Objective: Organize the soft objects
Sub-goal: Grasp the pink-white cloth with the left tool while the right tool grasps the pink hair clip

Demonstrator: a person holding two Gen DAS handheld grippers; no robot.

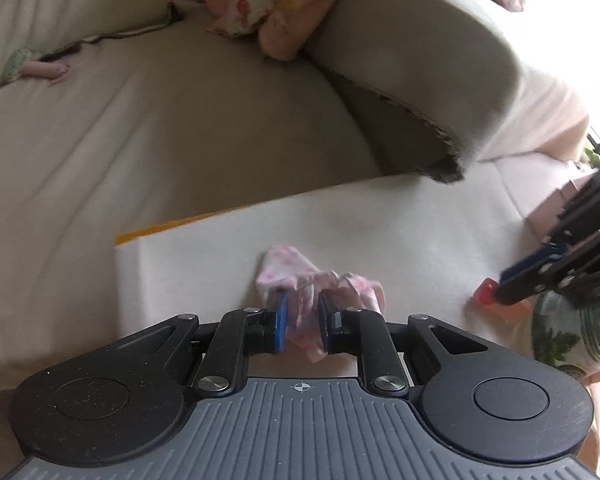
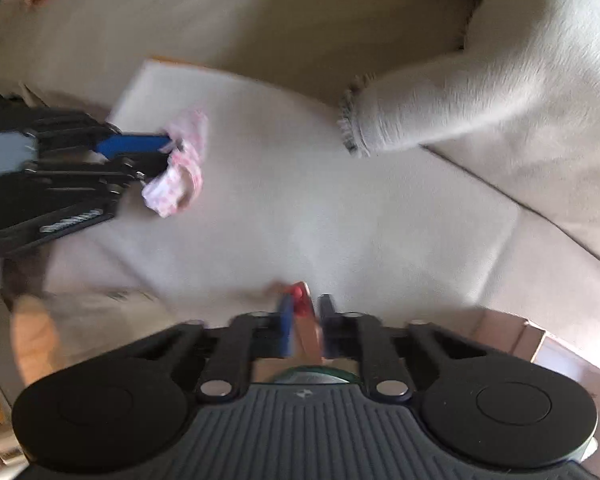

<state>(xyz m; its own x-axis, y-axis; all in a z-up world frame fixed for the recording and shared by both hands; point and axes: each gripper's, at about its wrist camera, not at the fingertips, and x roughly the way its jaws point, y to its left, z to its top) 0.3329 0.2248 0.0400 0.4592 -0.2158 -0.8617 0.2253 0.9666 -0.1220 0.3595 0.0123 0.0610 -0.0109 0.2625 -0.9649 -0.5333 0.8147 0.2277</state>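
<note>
My left gripper [image 1: 303, 312] is shut on a small crumpled pink-and-white cloth [image 1: 320, 280] and holds it over a white folded sheet [image 1: 380, 220] on a beige sofa. The same cloth [image 2: 180, 164] shows at the left of the right wrist view, pinched by the left gripper [image 2: 166, 152]. My right gripper [image 2: 305, 308] is shut on a small red-tipped pinkish object [image 2: 300, 294], low over the white sheet [image 2: 300, 180]. In the left wrist view the right gripper [image 1: 500, 284] enters from the right with the red tip [image 1: 485, 292].
A grey cushion [image 1: 420, 52] with a frayed edge leans at the sofa's back right. A pink patterned cloth [image 1: 256, 4] lies behind it. A small doll-like toy [image 1: 32, 68] lies far left. A green patterned jar [image 1: 576, 332] stands at the right.
</note>
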